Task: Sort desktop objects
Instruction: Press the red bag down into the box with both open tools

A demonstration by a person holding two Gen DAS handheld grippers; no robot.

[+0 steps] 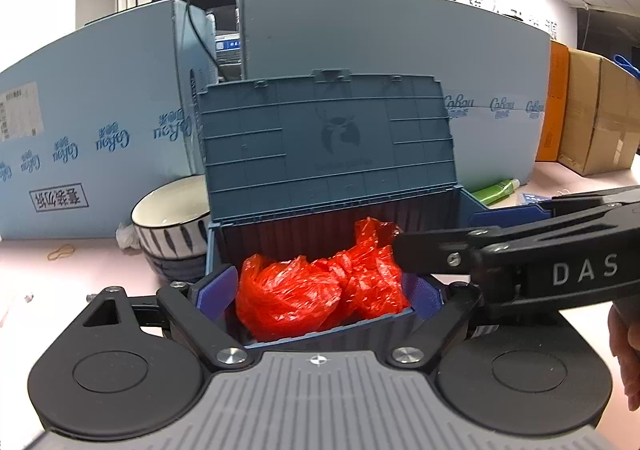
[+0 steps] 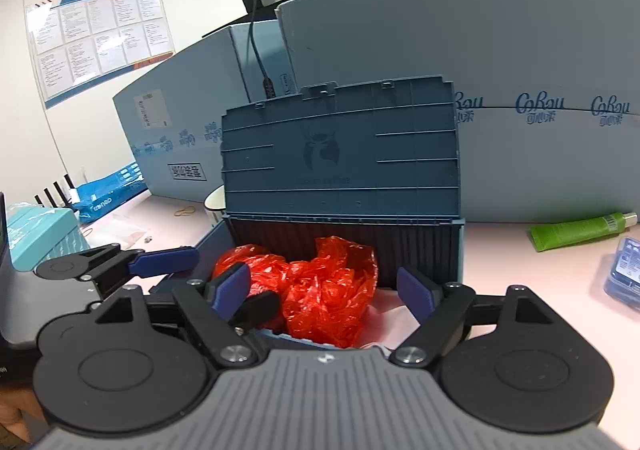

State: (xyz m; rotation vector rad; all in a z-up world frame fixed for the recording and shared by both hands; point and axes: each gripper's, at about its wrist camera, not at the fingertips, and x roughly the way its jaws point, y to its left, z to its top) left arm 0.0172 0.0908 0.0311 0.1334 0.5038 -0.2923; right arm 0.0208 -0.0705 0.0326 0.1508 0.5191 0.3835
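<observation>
Between the spread fingers of both hand-held grippers, a crumpled red plastic bag [image 1: 320,290] lies inside the open blue storage box [image 1: 328,138], its lid upright behind. Left hand-held gripper [image 1: 320,292] and right hand-held gripper [image 2: 324,292] both tilt downward at the box, jaws apart, gripping nothing. Beyond the left one, a striped bowl [image 1: 172,226] stands on the desk [image 1: 60,282].
</observation>
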